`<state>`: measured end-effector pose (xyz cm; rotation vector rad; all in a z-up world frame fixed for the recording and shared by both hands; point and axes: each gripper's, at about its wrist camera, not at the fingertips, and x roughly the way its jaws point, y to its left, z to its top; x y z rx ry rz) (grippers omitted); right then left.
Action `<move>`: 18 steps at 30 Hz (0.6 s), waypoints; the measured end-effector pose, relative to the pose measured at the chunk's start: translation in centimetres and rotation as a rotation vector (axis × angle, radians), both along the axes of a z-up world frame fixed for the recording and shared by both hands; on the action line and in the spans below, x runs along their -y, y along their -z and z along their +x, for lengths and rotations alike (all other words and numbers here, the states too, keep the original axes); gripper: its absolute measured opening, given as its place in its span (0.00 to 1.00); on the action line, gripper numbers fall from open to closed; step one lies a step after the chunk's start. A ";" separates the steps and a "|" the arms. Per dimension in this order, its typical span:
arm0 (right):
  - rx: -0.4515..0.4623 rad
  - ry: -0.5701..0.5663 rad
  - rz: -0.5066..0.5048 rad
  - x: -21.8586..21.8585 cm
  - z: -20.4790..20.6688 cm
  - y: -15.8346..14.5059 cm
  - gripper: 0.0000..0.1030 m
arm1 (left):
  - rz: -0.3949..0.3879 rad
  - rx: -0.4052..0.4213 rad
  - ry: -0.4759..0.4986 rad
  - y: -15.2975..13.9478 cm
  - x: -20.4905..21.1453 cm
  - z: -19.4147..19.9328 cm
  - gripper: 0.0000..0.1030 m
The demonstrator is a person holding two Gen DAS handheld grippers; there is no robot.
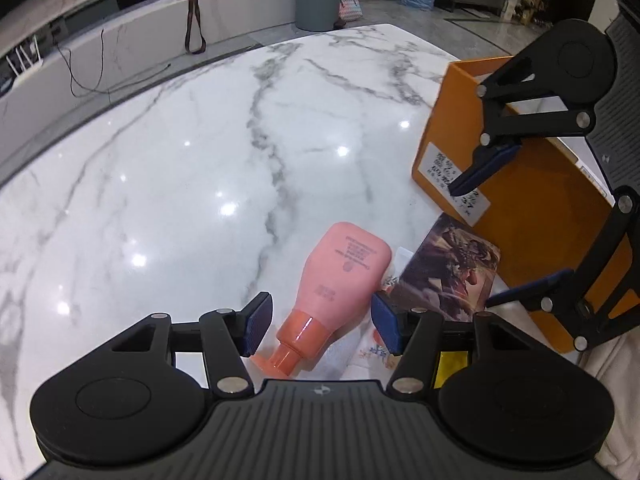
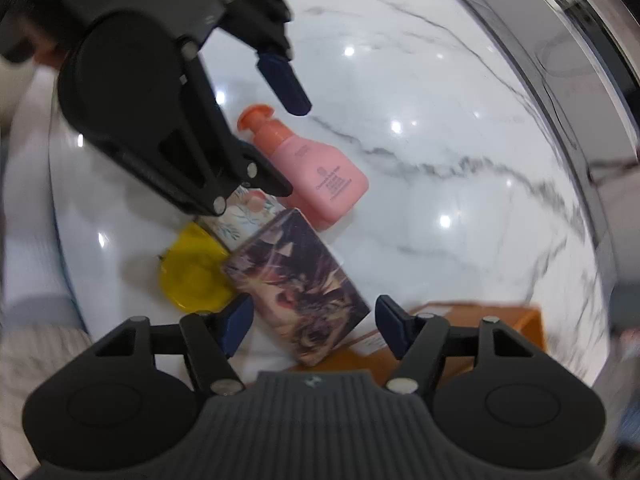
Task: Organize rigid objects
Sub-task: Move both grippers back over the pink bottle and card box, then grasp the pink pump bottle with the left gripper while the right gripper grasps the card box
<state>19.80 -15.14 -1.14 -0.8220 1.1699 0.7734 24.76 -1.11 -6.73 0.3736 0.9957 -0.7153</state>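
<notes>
Left gripper [image 1: 322,322]: jaws apart, pads on either side of the pink bottle's neck, not pressing.
Pink bottle [image 1: 344,276]: lying on the marble table [image 1: 180,160], pump cap toward 6 o'clock.
Picture box [image 1: 448,272]: at 3 o'clock of the bottle, touching the orange carton [image 1: 532,224].
Right gripper [image 2: 312,326]: jaws apart over the picture box, nothing clamped.
Yellow lid [image 2: 192,272]: at 9 o'clock of that box.

Two close wrist views steeply down, sharing pink bottle [image 1: 344,276] on marble table [image 1: 200,140].
</notes>
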 end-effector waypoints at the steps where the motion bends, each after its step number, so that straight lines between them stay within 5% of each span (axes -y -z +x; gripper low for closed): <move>1: -0.021 -0.015 -0.002 -0.2 0.3 0.2 0.67 | -0.014 -0.010 -0.007 0.2 -0.2 0.1 0.68; 9: -0.100 -0.038 -0.022 -1.8 2.1 2.0 0.69 | -0.092 -0.093 -0.044 1.1 -1.2 0.9 0.59; 13: -0.139 0.110 0.035 -1.3 3.6 1.6 0.67 | -0.097 -0.134 -0.105 1.0 -2.1 0.9 0.39; 18: -0.145 0.348 0.117 -0.8 5.5 1.1 0.57 | -0.065 -0.169 -0.236 0.8 -4.0 1.0 0.30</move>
